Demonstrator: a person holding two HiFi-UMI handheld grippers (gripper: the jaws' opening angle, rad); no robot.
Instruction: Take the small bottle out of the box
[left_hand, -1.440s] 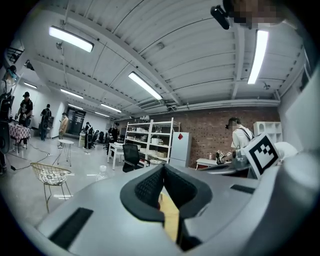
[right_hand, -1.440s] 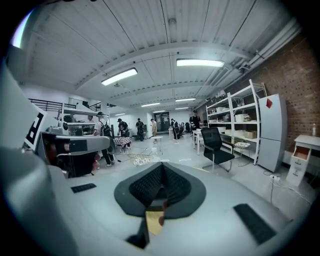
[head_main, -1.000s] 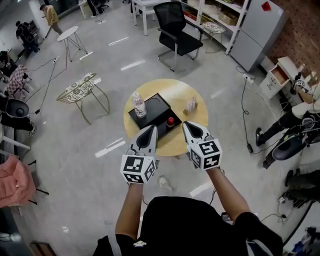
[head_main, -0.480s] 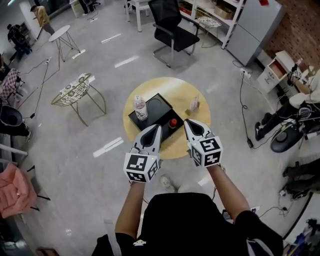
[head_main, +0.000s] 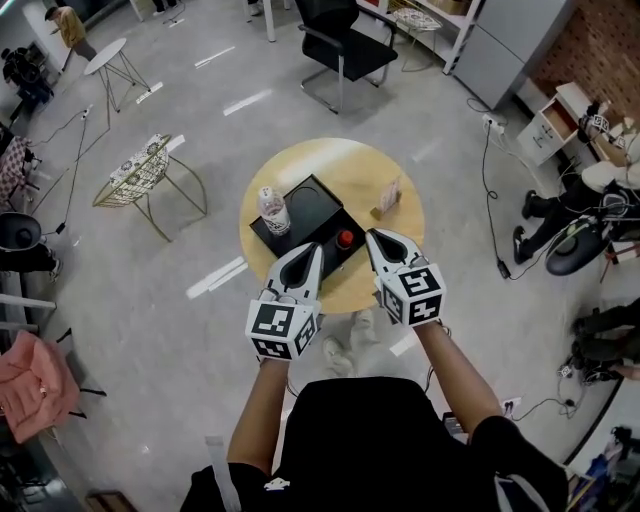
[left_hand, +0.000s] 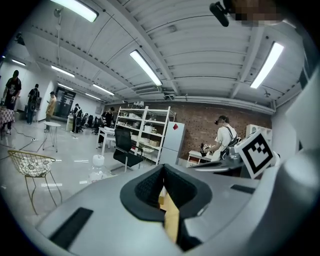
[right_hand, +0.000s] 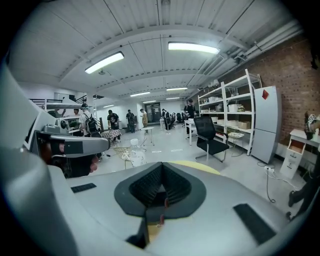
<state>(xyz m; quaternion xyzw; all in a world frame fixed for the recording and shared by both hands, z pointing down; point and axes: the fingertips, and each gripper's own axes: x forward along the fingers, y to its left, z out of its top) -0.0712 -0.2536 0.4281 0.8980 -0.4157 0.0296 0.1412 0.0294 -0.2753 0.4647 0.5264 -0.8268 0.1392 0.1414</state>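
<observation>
On the round yellow counter a tall clear bottle stands in the left corner of the black box; the left tongs hover over the counter's near edge, jaws pressed together, holding nothing; the small bottle, red-capped, stands upright in the box's near right corner, between the tips of the two tongs; the right tongs hang just beside it, likewise closed and empty; a small carton stands on the counter, apart from the box.

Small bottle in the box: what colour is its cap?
Red cap, clearest in the head view.
</observation>
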